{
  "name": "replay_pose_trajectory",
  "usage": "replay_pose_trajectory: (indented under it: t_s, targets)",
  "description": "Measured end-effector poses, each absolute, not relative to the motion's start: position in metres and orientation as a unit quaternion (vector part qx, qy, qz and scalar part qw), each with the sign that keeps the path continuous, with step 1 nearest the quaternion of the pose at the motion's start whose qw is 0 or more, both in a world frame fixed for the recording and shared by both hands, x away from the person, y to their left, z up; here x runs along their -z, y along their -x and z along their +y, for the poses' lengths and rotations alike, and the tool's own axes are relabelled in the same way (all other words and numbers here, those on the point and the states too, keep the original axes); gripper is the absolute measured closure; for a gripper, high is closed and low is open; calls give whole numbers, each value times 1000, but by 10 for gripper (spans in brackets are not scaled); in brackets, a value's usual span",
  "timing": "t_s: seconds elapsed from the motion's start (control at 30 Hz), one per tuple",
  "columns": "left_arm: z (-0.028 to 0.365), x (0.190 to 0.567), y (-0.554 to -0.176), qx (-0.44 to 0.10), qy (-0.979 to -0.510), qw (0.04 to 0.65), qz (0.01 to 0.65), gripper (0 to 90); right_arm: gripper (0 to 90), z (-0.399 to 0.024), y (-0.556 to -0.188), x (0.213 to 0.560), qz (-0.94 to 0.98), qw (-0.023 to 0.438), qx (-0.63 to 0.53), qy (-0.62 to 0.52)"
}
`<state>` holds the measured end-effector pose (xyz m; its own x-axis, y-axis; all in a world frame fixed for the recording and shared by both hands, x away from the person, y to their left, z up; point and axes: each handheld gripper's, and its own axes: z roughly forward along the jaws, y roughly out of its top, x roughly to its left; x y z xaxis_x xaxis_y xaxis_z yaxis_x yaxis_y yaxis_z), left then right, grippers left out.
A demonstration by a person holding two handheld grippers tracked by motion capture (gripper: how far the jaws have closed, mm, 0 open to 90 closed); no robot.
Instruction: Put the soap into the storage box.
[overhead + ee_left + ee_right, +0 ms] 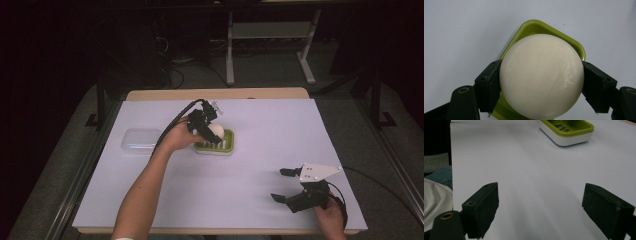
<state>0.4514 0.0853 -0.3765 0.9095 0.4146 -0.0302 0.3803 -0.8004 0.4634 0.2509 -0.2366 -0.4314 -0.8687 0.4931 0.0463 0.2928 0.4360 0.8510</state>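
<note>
A: Left gripper (541, 82)?
B: Jaws clamped on one white soap bar (541, 76), a pad at each flank; one green soap dish (534, 26) sat directly beneath it.
A: Right gripper (540, 211)?
B: Jaws wide apart, gripping nothing, over bare table (524, 170). One clear lid (140, 140) lay beyond the left hand (176, 137).
</note>
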Motion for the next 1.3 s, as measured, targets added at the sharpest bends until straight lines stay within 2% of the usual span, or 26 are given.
replay_pose_trajectory:
  t_s: [1.3]
  targets:
    - [79, 396, -459, -21, -952, 207, 223, 250, 131, -236, -251, 431, 841, 106, -479, -230]
